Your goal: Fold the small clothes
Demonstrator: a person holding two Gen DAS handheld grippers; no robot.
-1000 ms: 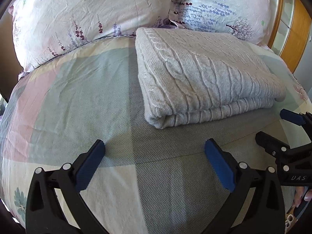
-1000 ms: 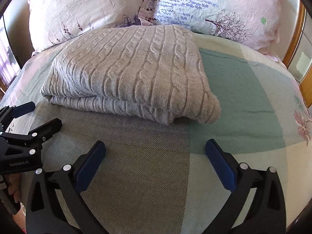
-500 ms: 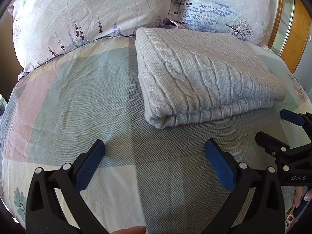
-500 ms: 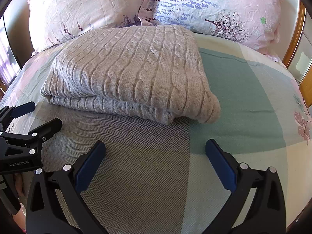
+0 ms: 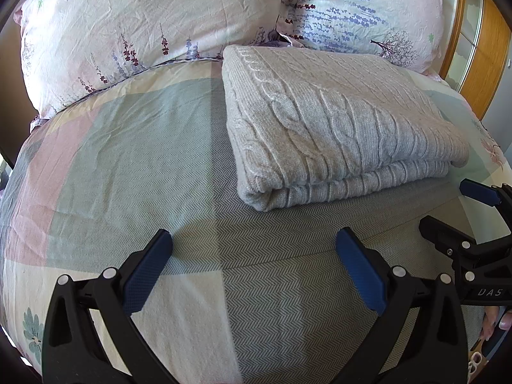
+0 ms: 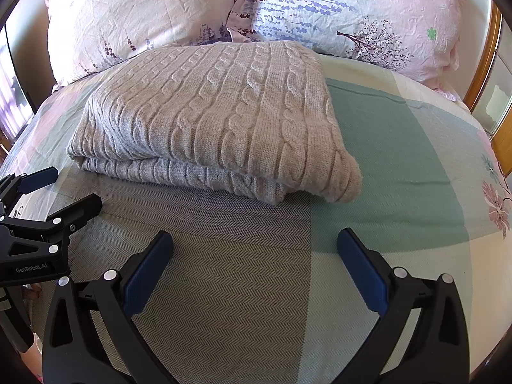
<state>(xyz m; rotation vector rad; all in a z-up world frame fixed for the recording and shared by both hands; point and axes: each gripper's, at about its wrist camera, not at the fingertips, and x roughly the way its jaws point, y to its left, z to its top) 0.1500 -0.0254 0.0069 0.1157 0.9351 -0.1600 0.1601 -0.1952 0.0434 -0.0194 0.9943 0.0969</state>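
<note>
A grey cable-knit sweater [image 5: 336, 121] lies folded into a thick rectangle on the bed; it also shows in the right wrist view [image 6: 217, 115]. My left gripper [image 5: 252, 240] is open and empty, just in front of the sweater's near left corner, over the sheet. My right gripper [image 6: 254, 240] is open and empty, in front of the sweater's near right corner. The right gripper shows at the right edge of the left wrist view [image 5: 448, 208], and the left gripper at the left edge of the right wrist view [image 6: 70, 188].
The checked bedsheet [image 5: 128, 160] covers the bed. Two floral pillows [image 5: 144, 22] [image 5: 361, 9] stand right behind the sweater. A wooden headboard and cabinet [image 5: 486, 48] rise at the far right.
</note>
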